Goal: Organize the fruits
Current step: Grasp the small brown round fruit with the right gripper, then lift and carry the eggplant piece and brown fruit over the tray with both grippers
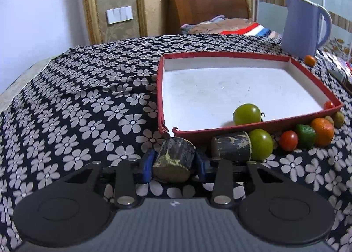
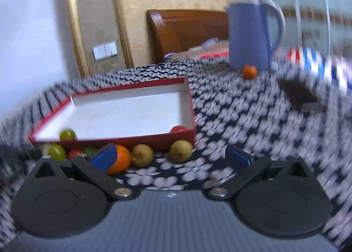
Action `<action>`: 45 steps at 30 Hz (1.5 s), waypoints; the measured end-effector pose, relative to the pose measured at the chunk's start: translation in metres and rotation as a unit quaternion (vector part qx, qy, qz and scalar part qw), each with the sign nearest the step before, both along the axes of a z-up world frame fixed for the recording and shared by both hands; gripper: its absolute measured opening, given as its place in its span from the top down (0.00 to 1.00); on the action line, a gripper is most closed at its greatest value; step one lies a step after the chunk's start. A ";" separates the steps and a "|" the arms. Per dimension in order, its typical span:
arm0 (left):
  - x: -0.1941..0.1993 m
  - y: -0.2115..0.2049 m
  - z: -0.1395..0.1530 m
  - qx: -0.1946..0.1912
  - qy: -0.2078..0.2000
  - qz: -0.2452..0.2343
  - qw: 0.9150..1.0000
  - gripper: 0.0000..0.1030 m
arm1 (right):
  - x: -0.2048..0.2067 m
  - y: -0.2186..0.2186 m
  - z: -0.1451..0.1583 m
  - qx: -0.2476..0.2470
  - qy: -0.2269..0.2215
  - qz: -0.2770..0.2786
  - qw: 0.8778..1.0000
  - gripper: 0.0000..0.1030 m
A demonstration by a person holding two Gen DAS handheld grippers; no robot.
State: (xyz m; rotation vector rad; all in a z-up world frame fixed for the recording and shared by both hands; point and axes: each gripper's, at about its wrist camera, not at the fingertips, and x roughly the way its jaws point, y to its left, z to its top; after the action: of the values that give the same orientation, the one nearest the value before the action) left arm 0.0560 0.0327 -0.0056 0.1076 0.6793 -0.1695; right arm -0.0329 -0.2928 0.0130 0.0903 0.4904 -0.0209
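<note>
Dark on the skin and pale at the cut end, probably sugarcane: clamped so between the blue pads (image 1: 147, 169) of the left gripper (image 1: 173, 167), one short cane piece (image 1: 176, 155). Narrowed well in, with both pads pressing on its sides. Resting yet on the flowered tablecloth (image 1: 88, 98), just before the near wall of the red box (image 1: 220, 55), close to its torn corner. Lying just beside, against the same wall, a second cane piece (image 1: 231, 148), touching a green tomato (image 1: 261, 144).

Judged as the pick-up step: grasp made, lift not yet made. Already inside the box, only one green tomato (image 1: 247, 114) and a small red tomato (image 1: 329, 105) in the far right corner; outside along the wall, most of the fruits, so early in the task.

Next, probably: lift straight up, high enough to pass the box wall, carry forward over the white floor, lower, then release. Better not to drag sideways, or the neighbour piece and the tomato may roll.

Spread wide and holding nothing: the right gripper (image 2: 172, 159). Seen before its left pad, a mandarin (image 2: 121, 161); touching or not, cannot tell, because of blur.
</note>
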 end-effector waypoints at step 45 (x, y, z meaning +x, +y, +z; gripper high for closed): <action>-0.010 0.009 0.002 -0.050 -0.012 0.027 0.998 0.69 | 0.015 0.022 0.002 -0.027 0.039 0.069 0.996 0.74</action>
State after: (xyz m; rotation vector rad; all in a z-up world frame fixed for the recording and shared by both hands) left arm 0.0462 0.0419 -0.0031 -0.0054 0.6477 -0.1502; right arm -0.0178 -0.2707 0.0149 0.0015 0.5721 0.0979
